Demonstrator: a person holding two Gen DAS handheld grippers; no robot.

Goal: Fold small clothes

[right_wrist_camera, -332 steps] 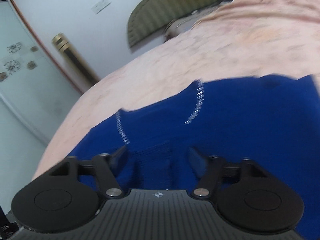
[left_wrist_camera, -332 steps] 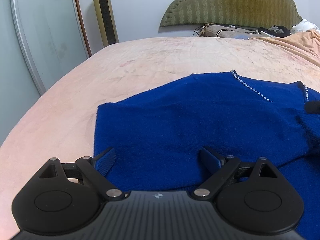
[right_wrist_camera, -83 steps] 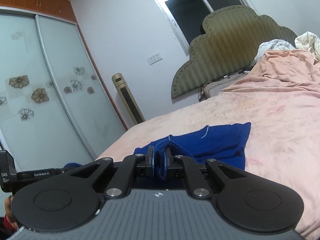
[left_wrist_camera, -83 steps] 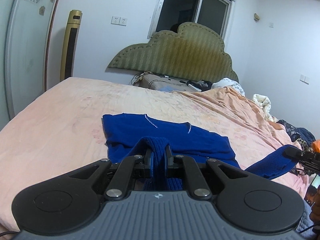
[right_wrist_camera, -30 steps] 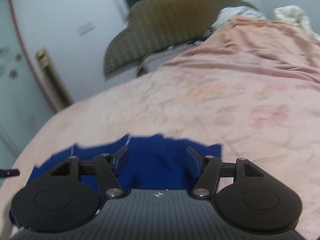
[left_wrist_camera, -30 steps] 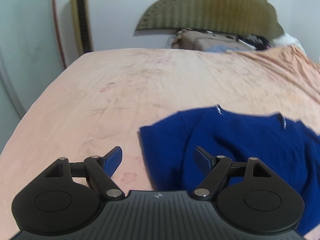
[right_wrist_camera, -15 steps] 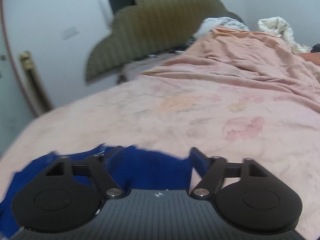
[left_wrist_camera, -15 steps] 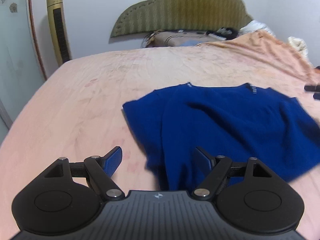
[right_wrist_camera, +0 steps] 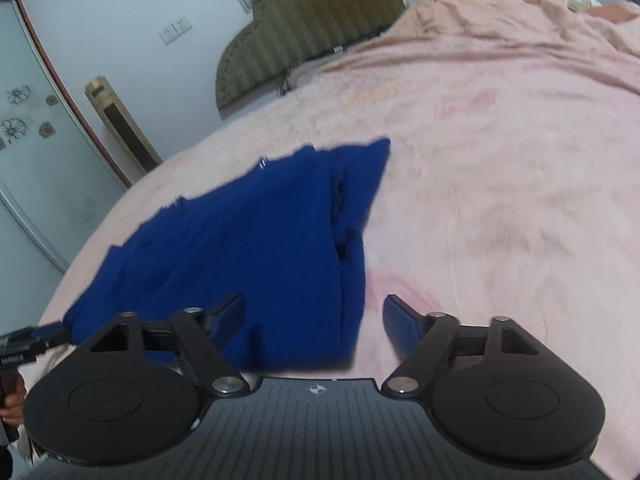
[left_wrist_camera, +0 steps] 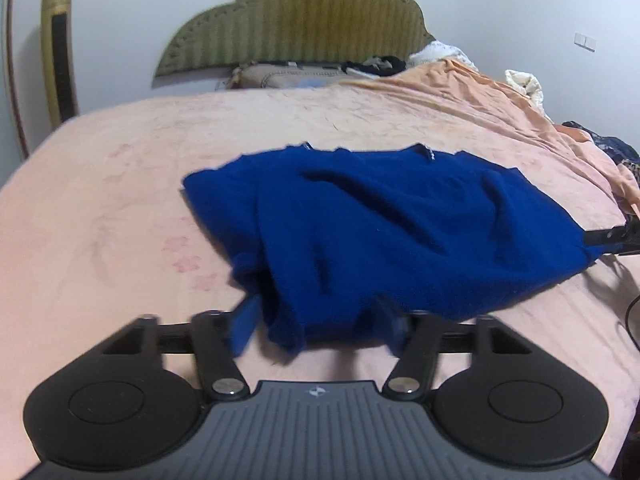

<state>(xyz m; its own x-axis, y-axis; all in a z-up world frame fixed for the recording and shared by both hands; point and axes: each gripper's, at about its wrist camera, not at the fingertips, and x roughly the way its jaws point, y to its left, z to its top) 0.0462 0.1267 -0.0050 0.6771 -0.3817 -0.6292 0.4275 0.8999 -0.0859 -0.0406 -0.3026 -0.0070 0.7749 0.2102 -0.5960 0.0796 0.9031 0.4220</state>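
Note:
A royal-blue knit sweater [left_wrist_camera: 384, 232] lies folded over on the pink bed [left_wrist_camera: 100, 220], its neckline with a pale trim at the far side. My left gripper [left_wrist_camera: 318, 322] is open, its blue-padded fingers standing either side of the sweater's near left corner. In the right wrist view the sweater [right_wrist_camera: 248, 248] lies ahead and to the left. My right gripper [right_wrist_camera: 314, 320] is open over its near right corner, the left finger above the cloth and the right finger above bare bedding. Each gripper's tip shows at the edge of the other's view.
A padded olive headboard [left_wrist_camera: 296, 20] and pillows stand at the far end. A rumpled orange blanket [left_wrist_camera: 500, 96] and loose clothes lie along the right side. A gold tower fan [left_wrist_camera: 60, 68] and a sliding wardrobe door [right_wrist_camera: 28, 140] stand left of the bed.
Both grippers have let go of the sweater, which now lies folded on the bed. They stay open and have shifted toward its near corners, the right one swinging left to face it.

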